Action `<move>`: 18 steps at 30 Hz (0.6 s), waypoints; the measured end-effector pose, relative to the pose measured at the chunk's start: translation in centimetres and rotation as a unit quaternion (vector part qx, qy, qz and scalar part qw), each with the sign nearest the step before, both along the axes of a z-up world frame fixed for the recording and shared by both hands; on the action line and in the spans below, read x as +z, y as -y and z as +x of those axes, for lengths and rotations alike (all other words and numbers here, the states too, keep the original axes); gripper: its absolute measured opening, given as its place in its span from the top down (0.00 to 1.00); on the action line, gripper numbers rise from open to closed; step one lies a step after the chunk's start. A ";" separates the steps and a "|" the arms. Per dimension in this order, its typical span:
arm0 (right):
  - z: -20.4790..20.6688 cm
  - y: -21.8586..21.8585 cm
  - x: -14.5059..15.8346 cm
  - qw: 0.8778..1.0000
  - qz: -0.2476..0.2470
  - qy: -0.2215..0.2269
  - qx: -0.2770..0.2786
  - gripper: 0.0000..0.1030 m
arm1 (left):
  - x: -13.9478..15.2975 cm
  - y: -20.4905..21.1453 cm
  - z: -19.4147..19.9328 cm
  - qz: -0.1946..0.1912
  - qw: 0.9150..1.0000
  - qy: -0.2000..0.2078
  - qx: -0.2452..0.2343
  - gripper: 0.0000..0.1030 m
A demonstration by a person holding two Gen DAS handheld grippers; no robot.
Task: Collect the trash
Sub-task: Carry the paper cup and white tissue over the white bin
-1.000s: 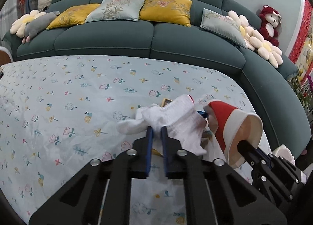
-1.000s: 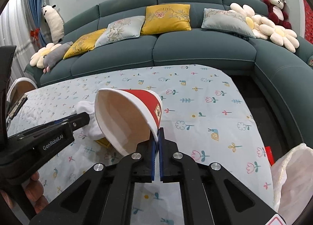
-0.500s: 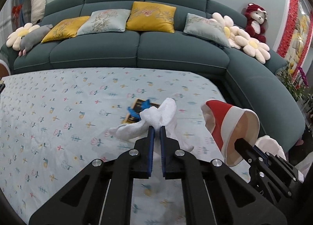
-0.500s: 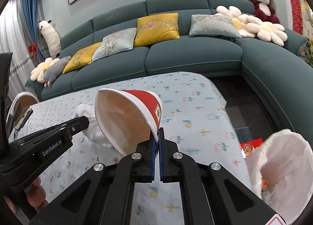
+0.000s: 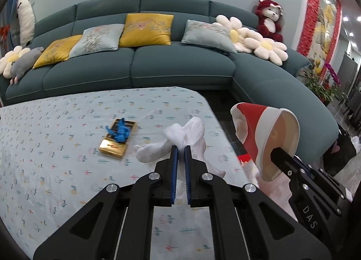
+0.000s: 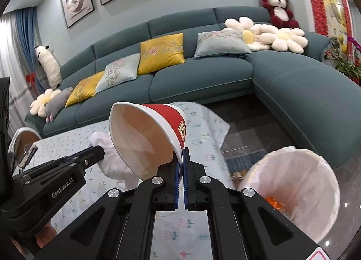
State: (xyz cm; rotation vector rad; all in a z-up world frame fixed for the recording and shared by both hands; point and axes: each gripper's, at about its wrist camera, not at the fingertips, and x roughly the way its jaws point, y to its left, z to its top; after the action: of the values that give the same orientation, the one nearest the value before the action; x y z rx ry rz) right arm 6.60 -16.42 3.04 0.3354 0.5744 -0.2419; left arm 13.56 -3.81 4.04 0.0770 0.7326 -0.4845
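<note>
My left gripper [image 5: 181,148] is shut on a crumpled white paper towel [image 5: 180,138], held up above the floral tablecloth [image 5: 56,158]. My right gripper [image 6: 182,150] is shut on the rim of a red and white paper bowl [image 6: 149,138], tipped on its side with its empty inside facing me. In the left wrist view the bowl [image 5: 266,138] hangs at the right, past the table's edge. A bin lined with a white bag [image 6: 293,192] stands on the floor at the lower right, with orange scraps inside. A gold box with a blue wrapper on it [image 5: 118,139] lies on the table.
A dark teal corner sofa [image 5: 180,68] with cushions and plush toys curves behind and to the right of the table. Another paper bowl [image 6: 22,145] sits at the table's far left. A potted plant [image 5: 320,84] stands at the right.
Both grippers have lifted and swung right with the towel and the bowl. The gold box came out from under the towel, and the bin has come into full view.
</note>
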 end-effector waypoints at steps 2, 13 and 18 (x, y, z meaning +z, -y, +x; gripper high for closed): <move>-0.8 0.8 0.2 1.000 0.002 0.003 -0.008 0.97 | 0.2 1.0 -0.6 0.002 1.000 0.002 -0.008 0.94; -5.8 6.6 0.6 0.998 0.016 0.018 -0.059 0.97 | 0.3 7.3 -4.4 0.019 0.998 0.008 -0.060 0.94; -7.7 9.1 0.2 0.996 0.023 0.019 -0.081 0.97 | 0.0 9.7 -6.0 0.028 0.996 0.011 -0.084 0.94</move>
State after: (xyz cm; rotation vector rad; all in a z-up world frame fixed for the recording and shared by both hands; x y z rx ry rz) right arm -1.09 -25.50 3.27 0.4317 0.5157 -0.3786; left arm 7.53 -13.56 4.05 0.1966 0.7221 -0.6228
